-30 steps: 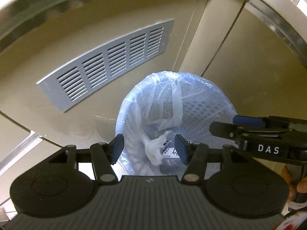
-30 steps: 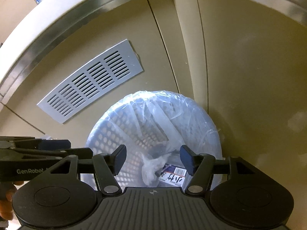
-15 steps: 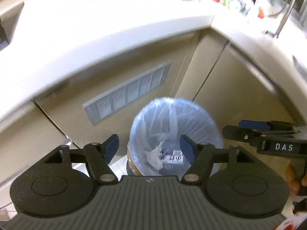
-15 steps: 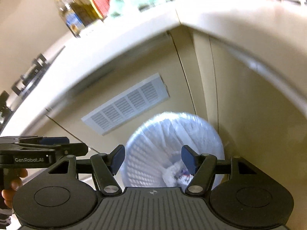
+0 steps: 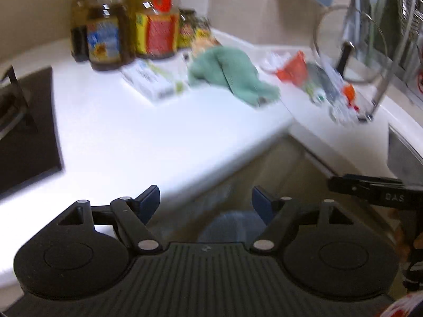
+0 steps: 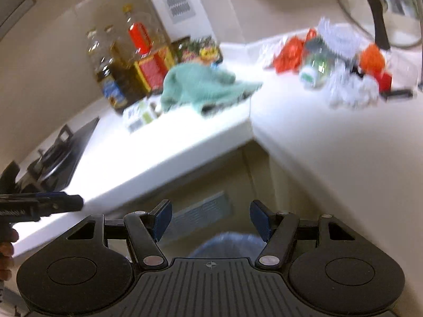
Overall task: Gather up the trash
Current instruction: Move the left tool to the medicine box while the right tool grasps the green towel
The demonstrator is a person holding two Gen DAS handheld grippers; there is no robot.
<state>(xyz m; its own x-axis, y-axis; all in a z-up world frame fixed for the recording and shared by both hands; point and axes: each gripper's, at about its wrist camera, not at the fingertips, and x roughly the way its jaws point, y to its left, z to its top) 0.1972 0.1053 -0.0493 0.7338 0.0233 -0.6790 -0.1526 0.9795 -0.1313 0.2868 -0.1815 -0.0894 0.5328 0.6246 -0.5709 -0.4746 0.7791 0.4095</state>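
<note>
My left gripper [image 5: 206, 202] hangs just before the front edge of the white countertop [image 5: 137, 137], its jaws opening with nothing between them. My right gripper [image 6: 211, 218] is open and empty too, level with the left one. Low between the fingers shows the rim of the bag-lined waste bin [image 5: 232, 224] [image 6: 224, 244] on the floor. Loose trash lies on the counter: a red wrapper [image 5: 293, 67] [image 6: 288, 52], crumpled white and orange packets [image 5: 341, 97] [image 6: 354, 87] and a small white box [image 5: 149, 79] [image 6: 140, 113]. The right gripper's side shows in the left wrist view [image 5: 370, 190].
A green cloth [image 5: 232, 75] [image 6: 203, 84] lies mid-counter. Oil and sauce bottles [image 5: 124, 26] [image 6: 127, 60] stand at the back. A black stove [image 5: 23, 121] [image 6: 58, 155] is at left, a glass lid on a rack [image 5: 351, 34] and a sink edge [image 5: 401, 148] at right.
Both grippers have risen from over the bin to counter height, so the countertop and its clutter now fill the views. The left jaws have spread wider.
</note>
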